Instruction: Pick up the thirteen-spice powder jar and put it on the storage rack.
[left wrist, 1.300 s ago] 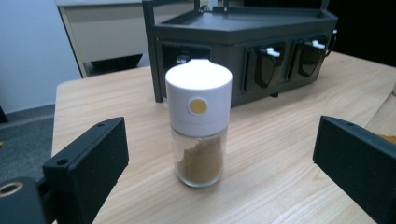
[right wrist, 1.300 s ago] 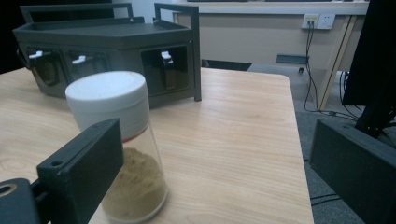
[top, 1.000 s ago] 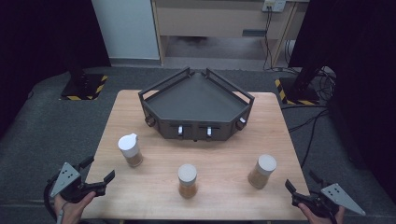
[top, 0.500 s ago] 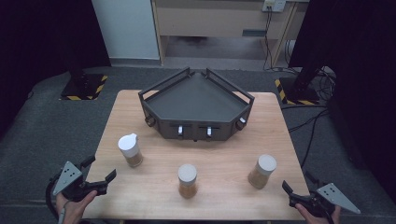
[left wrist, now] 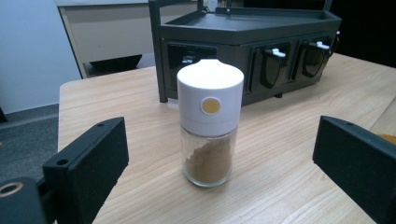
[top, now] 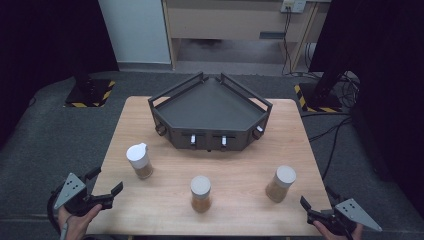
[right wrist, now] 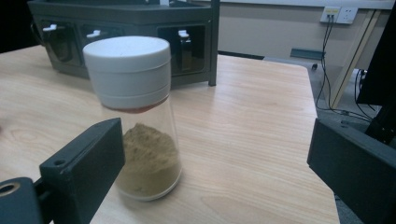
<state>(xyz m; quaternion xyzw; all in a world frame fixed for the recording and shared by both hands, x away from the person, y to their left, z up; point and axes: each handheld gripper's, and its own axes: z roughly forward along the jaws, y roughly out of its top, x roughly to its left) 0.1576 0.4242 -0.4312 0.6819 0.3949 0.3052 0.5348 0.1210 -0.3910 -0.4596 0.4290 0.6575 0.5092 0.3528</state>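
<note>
Three spice jars stand upright on the wooden table, each with a white cap and brownish powder in its clear lower part, filling well under the whole jar. The left jar has a cap with a small tab and a round yellow dot on its side; the middle jar sits nearest the front edge; the right jar has a flat round cap. Behind them, at about twelve o'clock from the middle jar, rests a dark angular rack whose tray top is bare. The left gripper hovers at the table's near-left corner with jaws spread wide and nothing between the pads; the left jar stands at roughly one o'clock from it, near but apart. The right gripper hangs at the near-right corner, jaws likewise wide and empty, with the right jar at about eleven o'clock, near yet clear.
</note>
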